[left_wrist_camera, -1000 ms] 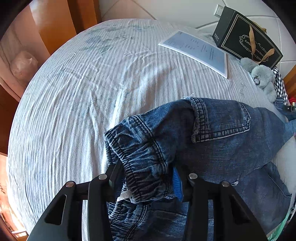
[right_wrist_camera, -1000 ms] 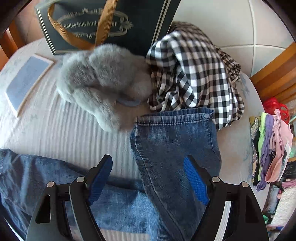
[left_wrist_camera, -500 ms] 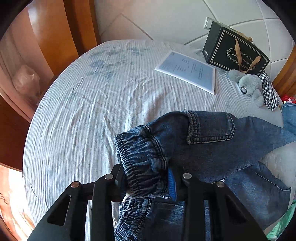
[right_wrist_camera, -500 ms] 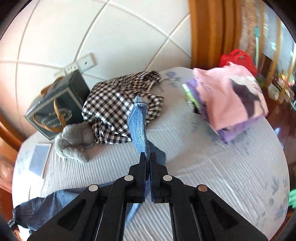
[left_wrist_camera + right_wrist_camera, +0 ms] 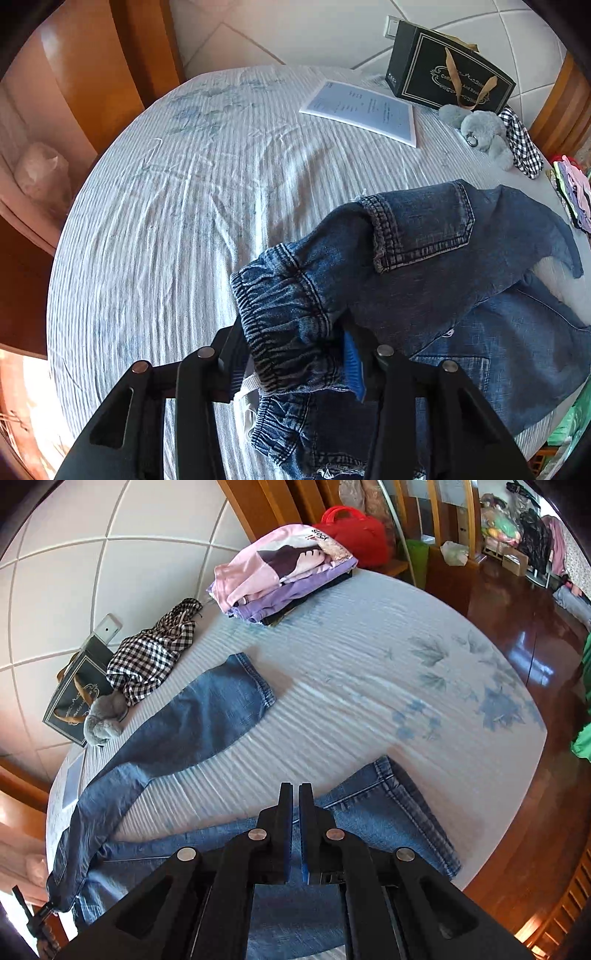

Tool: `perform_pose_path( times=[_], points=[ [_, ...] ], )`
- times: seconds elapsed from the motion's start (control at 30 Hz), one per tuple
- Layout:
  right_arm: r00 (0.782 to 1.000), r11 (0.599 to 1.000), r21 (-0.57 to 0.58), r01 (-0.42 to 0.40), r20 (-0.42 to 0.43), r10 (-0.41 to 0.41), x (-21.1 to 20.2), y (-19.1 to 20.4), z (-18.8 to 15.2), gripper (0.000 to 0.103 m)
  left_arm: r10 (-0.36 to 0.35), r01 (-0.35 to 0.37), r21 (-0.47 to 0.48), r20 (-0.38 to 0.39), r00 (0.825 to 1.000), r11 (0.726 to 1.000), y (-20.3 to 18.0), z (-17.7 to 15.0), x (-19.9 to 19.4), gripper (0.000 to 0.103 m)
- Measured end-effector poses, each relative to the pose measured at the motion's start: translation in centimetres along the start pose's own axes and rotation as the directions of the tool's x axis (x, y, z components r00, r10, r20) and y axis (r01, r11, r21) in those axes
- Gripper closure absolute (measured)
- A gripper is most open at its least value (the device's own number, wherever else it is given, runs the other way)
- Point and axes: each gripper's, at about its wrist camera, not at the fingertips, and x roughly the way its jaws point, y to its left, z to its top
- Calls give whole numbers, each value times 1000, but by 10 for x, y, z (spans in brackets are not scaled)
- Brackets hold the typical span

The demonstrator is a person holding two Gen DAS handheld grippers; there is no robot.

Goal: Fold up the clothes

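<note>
A: Where are the jeans (image 5: 199, 716) now?

B: Spread on the bed (image 5: 369, 672). One leg runs out toward the far left, cuff near the checked shirt (image 5: 155, 657); the other lies near, just under the right gripper (image 5: 295, 834). A sec ago that gripper was wide over the cuff by the grey plush (image 5: 105, 720), then clamped on the leg & lifted it. Now it's swung right & its jaws are pressed together w/ nothing between them.

A: So it let go?

B: Looks so; far leg lies flat, laid out straight.

A: Left side?

B: Left gripper (image 5: 295, 354) has the elastic waistband (image 5: 291, 317) bunched between its pads. Same hold as a sec ago, but the jaws are opening, so the grip is loosening. Waist end is raised off the sheet, rest draped to the right.

A: Meaning?

B: I'd say the legs are being straightened before folding. Next prob. the near leg. Stack of folded clothes (image 5: 280, 576) sits far, well apart from the jeans. Booklet (image 5: 362, 107) & gift bag (image 5: 447, 77) stay far, untouched.
</note>
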Motion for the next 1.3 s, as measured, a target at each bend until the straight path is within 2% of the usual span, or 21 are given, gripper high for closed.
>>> perform_pose_path(
  times=[0.07, 0.1, 0.17, 0.23, 0.3, 0.37, 0.43, 0.47, 0.53, 0.67, 0.8, 0.93, 1.0, 1.07, 1.1, 1.13, 1.17, 1.2, 1.23, 1.3],
  points=[
    [1000, 1000, 8, -24, -9, 24, 11, 3, 3, 97, 23, -23, -25, 11, 1000, 999, -1, -1, 1, 40],
    [999, 1000, 5, -28, -16, 28, 18, 7, 7, 95, 27, -27, -37, 12, 1000, 999, -2, -2, 1, 38],
    [999, 1000, -17, -26, -30, 26, 32, 17, 13, 82, 29, -28, -42, 6, 1000, 999, -4, -4, 0, 35],
    [999, 999, -48, -18, -42, 16, 45, 29, 19, 53, 22, -22, -75, 5, 1000, 997, -3, -9, -4, 33],
    [999, 996, -88, -3, -54, -2, 57, 38, 27, 51, 16, -15, -109, 5, 1000, 994, -2, -14, -9, 27],
    [998, 992, -122, 15, -65, -23, 71, 47, 35, 49, 10, -10, -135, 3, 1000, 991, -3, -20, -13, 26],
    [996, 990, -139, 14, -89, -27, 86, 53, 44, 35, 21, -21, -142, -2, 1000, 990, -7, -25, -12, 26],
    [995, 990, -142, 10, -100, -24, 93, 56, 48, 33, 49, -49, -138, -6, 999, 989, -11, -25, -10, 26],
    [993, 990, -144, 0, -119, -17, 107, 60, 58, 32, 88, -88, -142, -5, 996, 986, -15, -23, -2, 26],
    [991, 990, -144, 4, -133, -23, 128, 68, 76, 32, 103, -106, -189, -24, 994, 976, -21, -11, 21, 26],
    [987, 991, -119, 62, -143, -78, 143, 69, 89, 27, 113, -120, -188, -52, 992, 975, -27, 0, 40, 26],
    [979, 992, -103, 66, -185, -84, 160, 70, 87, 25, 115, -126, -173, -76, 991, 977, -28, 3, 51, 26],
    [973, 989, -124, 74, -208, -99, 170, 75, 81, 25, 106, -118, -160, -84, 991, 980, -28, 4, 55, 28],
    [967, 981, -163, 102, -214, -136, 177, 83, 74, 24, 86, -99, -151, -93, 992, 984, -27, 5, 58, 38],
    [964, 975, -187, 122, -211, -162, 179, 87, 71, 36, 75, -89, -149, -96, 993, 985, -27, 6, 58, 42],
    [961, 966, -215, 141, -206, -186, 181, 92, 67, 56, 72, -86, -142, -99, 993, 986, -28, 8, 56, 51],
    [958, 955, -255, 153, -200, -206, 182, 98, 66, 68, 69, -82, -134, -101, 992, 988, -28, 9, 53, 58],
    [956, 946, -284, 155, -198, -216, 182, 104, 64, 97, 66, -79, -127, -104, 992, 989, -28, 11, 51, 62],
    [958, 952, -277, 130, -212, -193, 181, 106, 64, 99, 62, -75, -120, -105, 993, 990, -29, 13, 48, 65],
    [967, 943, -301, 140, -162, -195, 165, 113, 64, 99, 49, -58, -111, -82, 995, 992, -27, 17, 31, 66]
  ],
)
